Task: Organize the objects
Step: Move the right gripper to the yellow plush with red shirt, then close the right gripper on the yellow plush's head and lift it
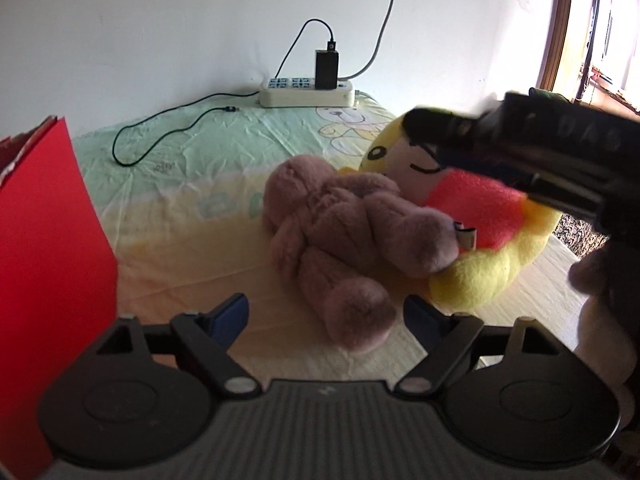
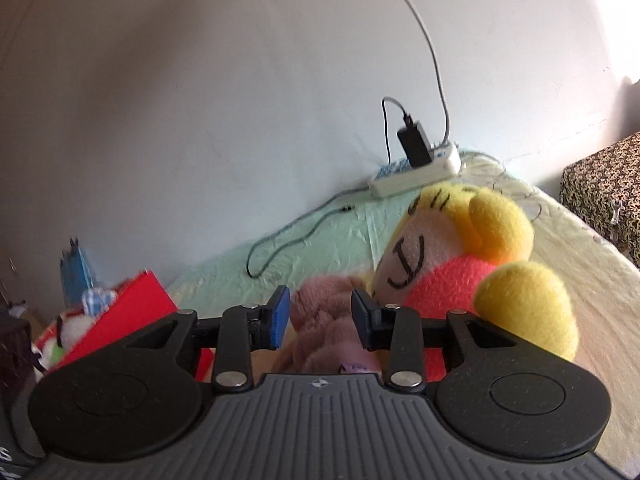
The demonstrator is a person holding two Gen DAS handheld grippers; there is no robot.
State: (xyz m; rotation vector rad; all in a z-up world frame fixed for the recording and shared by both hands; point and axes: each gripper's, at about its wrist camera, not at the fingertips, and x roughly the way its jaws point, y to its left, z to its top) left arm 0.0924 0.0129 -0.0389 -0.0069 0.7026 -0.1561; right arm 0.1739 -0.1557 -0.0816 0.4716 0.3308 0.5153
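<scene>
Closest to the lens is the left gripper (image 1: 326, 312), jaws standing wide with nothing between them, pointing down at the mauve plush toy (image 1: 340, 236) lying just ahead on the bed sheet (image 1: 180, 216). The plush's long axis runs from far-left toward near-right of that view, with one stubby limb poking toward the gap between the blue pads, so I'd guess the left one is lined up to scoop it lengthwise. Its far side is touching the yellow plush toy (image 1: 492, 248), which sits to the right. The right gripper (image 2: 320, 320) is set narrower and the mauve fur shows right between its fingers, but I can't tell if the pads actually press on it. Seems like both hands are near, with the right one maybe closer. A red box (image 1: 52, 240) stands at the left, probably where stuff goes. Further back there's a power strip (image 1: 306, 94) with a charger against a plain white wall (image 1: 160, 40), cable trailing over the crinkly sheet.
</scene>
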